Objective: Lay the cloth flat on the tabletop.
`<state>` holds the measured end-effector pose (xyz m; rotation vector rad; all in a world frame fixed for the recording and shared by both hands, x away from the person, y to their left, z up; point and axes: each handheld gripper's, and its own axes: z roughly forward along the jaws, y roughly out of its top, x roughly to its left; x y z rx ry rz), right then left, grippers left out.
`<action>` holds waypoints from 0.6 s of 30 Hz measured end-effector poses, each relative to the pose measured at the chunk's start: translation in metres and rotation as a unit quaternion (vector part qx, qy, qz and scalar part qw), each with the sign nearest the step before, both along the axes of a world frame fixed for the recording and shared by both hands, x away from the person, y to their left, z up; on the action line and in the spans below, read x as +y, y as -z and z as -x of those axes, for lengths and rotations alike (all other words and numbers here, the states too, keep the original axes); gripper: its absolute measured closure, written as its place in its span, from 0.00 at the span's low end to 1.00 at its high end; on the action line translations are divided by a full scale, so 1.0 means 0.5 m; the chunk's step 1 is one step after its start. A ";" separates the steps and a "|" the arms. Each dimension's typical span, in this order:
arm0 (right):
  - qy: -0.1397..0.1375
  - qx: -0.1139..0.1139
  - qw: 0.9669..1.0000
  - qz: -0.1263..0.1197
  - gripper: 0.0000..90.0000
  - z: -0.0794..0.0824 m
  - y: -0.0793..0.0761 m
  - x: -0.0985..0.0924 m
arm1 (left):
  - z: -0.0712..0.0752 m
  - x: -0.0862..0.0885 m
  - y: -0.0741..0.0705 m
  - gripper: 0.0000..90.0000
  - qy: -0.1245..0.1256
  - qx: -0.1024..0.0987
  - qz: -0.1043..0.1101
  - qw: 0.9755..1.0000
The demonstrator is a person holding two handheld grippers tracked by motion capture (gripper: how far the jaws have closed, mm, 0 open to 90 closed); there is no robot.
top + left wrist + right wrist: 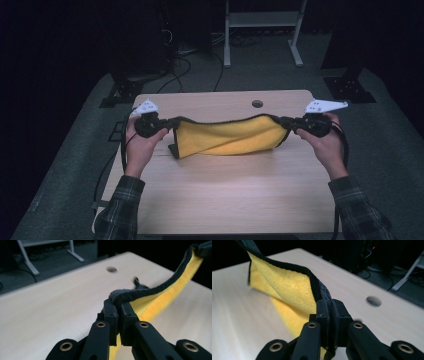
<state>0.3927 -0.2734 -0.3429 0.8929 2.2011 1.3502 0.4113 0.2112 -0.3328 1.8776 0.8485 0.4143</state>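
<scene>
A yellow cloth (227, 136) with a dark backing and dark edge hangs stretched between the two grippers above the wooden table (225, 195). My left gripper (170, 123) is shut on the cloth's left top corner, and my right gripper (284, 121) is shut on its right top corner. In the left gripper view the dark edge (140, 293) runs from between the closed jaws of the left gripper (119, 307) up to the right. In the right gripper view the cloth (287, 290) rises from the right gripper (331, 305) toward the upper left. The cloth's lower fold rests on or near the tabletop.
A round cable hole (257, 103) sits near the table's far edge. A white frame (262, 30) and cables (180, 65) lie on the floor beyond the table. Both forearms in plaid sleeves (120, 210) come in from the front edge.
</scene>
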 end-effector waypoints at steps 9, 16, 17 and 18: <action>0.044 -0.046 0.998 -0.011 0.94 -0.104 -0.082 0.016 | -0.094 -0.005 -0.097 0.96 -0.041 -0.054 0.013 0.998; 0.059 -0.098 0.993 -0.035 0.94 -0.123 -0.159 0.019 | -0.107 -0.010 -0.158 0.96 -0.048 -0.097 0.023 0.994; 0.054 -0.101 0.993 -0.032 0.94 -0.120 -0.161 0.019 | -0.104 -0.010 -0.153 0.96 -0.045 -0.096 0.021 0.994; 0.052 -0.100 0.993 -0.030 0.94 -0.117 -0.159 0.018 | -0.104 -0.010 -0.153 0.96 -0.045 -0.096 0.021 0.994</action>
